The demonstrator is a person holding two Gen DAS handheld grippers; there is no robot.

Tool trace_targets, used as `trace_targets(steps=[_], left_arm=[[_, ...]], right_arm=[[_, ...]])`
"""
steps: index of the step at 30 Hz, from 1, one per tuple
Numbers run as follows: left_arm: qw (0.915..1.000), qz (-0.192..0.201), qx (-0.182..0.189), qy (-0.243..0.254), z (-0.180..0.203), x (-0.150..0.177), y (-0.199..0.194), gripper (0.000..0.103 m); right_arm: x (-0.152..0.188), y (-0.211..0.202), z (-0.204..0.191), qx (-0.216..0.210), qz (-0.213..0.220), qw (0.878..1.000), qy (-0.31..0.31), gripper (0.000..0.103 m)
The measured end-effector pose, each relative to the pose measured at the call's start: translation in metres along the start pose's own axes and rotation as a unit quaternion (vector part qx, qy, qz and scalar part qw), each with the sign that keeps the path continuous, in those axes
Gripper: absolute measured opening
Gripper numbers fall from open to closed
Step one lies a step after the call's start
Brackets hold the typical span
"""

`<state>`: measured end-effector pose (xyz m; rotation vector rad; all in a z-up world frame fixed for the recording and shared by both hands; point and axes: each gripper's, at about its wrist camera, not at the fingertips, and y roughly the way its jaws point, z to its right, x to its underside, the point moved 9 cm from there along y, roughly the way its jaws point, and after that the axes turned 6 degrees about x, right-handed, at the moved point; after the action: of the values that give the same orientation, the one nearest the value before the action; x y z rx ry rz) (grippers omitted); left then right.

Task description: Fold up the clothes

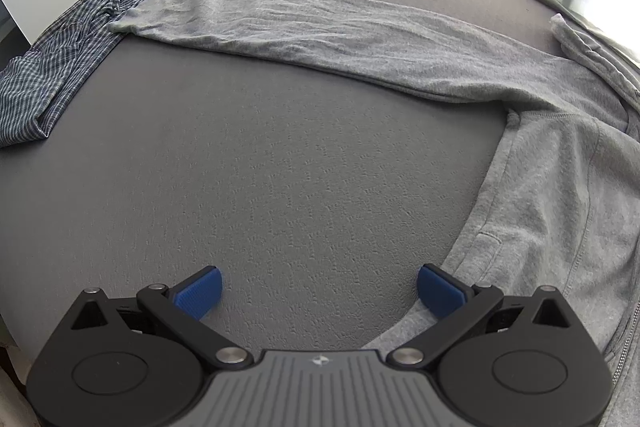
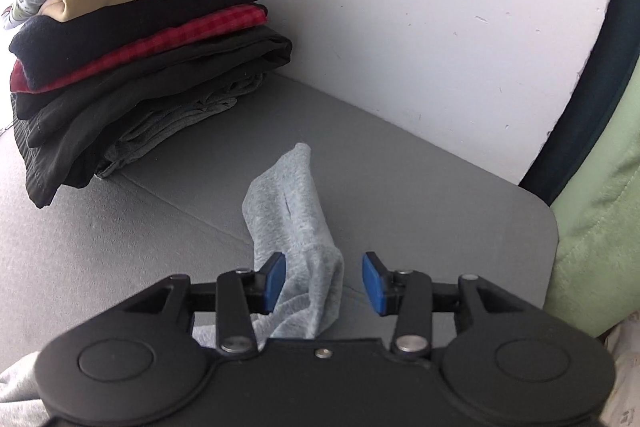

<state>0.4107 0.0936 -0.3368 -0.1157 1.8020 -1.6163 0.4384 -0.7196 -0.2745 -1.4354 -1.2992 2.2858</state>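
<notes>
A grey zip sweatshirt [image 1: 552,187] lies on the dark grey surface [image 1: 280,167] at the right of the left wrist view, with one long sleeve [image 1: 304,27] stretched out to the left. My left gripper [image 1: 319,291] is open and empty, low over the surface, its right finger at the sweatshirt's hem edge. In the right wrist view a grey sleeve cuff [image 2: 292,211] lies on the surface and runs between the fingers of my right gripper [image 2: 324,283]. That gripper is open, with the cloth next to its left pad and apart from the right one.
A blue checked garment [image 1: 88,39] lies crumpled at the far left. A stack of folded clothes [image 2: 140,39] stands at the back left against a white wall [image 2: 440,27]. A green cushion [image 2: 600,227] sits past the surface's rounded right corner.
</notes>
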Motion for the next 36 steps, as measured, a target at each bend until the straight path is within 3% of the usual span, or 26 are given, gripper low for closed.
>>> trace_targets(steps=[3, 5, 7, 8, 9, 12, 14, 16, 17, 19, 22, 24, 25, 28, 34, 36], left_arm=[[1.0, 0.003, 0.0, -0.004, 0.0, 0.001, 0.0, 0.103], [1.0, 0.005, 0.001, -0.006, -0.001, 0.001, 0.0, 0.103], [1.0, 0.006, 0.002, -0.007, -0.001, 0.001, 0.0, 0.103], [0.9999, 0.007, 0.001, -0.007, -0.001, 0.002, 0.0, 0.103], [0.9999, 0.008, 0.001, -0.008, -0.001, 0.002, 0.0, 0.103], [0.9999, 0.008, 0.0, -0.009, 0.0, 0.002, 0.0, 0.103], [0.9999, 0.007, 0.0, -0.009, -0.001, 0.002, 0.0, 0.103], [0.9999, 0.007, 0.0, -0.009, -0.001, 0.002, 0.0, 0.103], [0.9999, 0.008, 0.0, -0.009, -0.002, 0.002, 0.0, 0.103], [0.9999, 0.009, 0.001, -0.01, -0.002, 0.002, 0.0, 0.103], [0.9999, 0.008, 0.005, -0.011, -0.002, 0.002, 0.001, 0.103], [0.9999, 0.007, 0.005, -0.01, -0.002, 0.002, 0.001, 0.103], [0.9999, 0.007, 0.005, -0.008, -0.002, 0.001, 0.001, 0.103], [1.0, 0.006, 0.003, -0.006, -0.001, 0.001, 0.001, 0.103], [1.0, 0.005, 0.001, -0.004, -0.001, 0.001, 0.0, 0.103], [1.0, 0.002, 0.004, -0.006, -0.002, 0.001, 0.0, 0.103]], right_arm=[[-0.01, 0.015, -0.002, 0.003, -0.007, 1.0, -0.025, 0.053], [-0.011, 0.031, -0.006, -0.014, -0.039, 0.999, -0.029, 0.05], [-0.014, 0.035, -0.011, -0.036, -0.046, 0.998, -0.024, 0.03], [-0.017, 0.033, -0.013, -0.044, -0.041, 0.998, -0.025, 0.011], [-0.022, 0.029, -0.015, -0.051, -0.029, 0.998, -0.027, 0.01], [-0.051, -0.01, -0.014, -0.089, 0.057, 0.994, 0.003, 0.009], [-0.071, -0.039, -0.004, -0.117, 0.114, 0.985, 0.048, 0.009], [-0.085, -0.068, 0.019, -0.152, 0.161, 0.967, 0.127, 0.009], [-0.085, -0.075, 0.034, -0.159, 0.168, 0.958, 0.168, 0.009], [-0.076, -0.069, 0.05, -0.152, 0.154, 0.955, 0.201, 0.009], [-0.032, -0.028, 0.058, -0.068, 0.086, 0.983, 0.146, 0.012], [0.0, -0.003, 0.056, -0.018, 0.031, 0.995, 0.095, 0.03], [0.018, 0.007, 0.057, -0.001, 0.001, 0.997, 0.075, 0.034], [0.045, 0.011, 0.057, 0.028, -0.02, 0.998, 0.054, 0.04], [0.026, -0.014, 0.026, 0.046, 0.047, 0.998, 0.002, 0.052], [0.018, -0.024, 0.006, 0.03, 0.065, 0.997, -0.011, 0.057]])
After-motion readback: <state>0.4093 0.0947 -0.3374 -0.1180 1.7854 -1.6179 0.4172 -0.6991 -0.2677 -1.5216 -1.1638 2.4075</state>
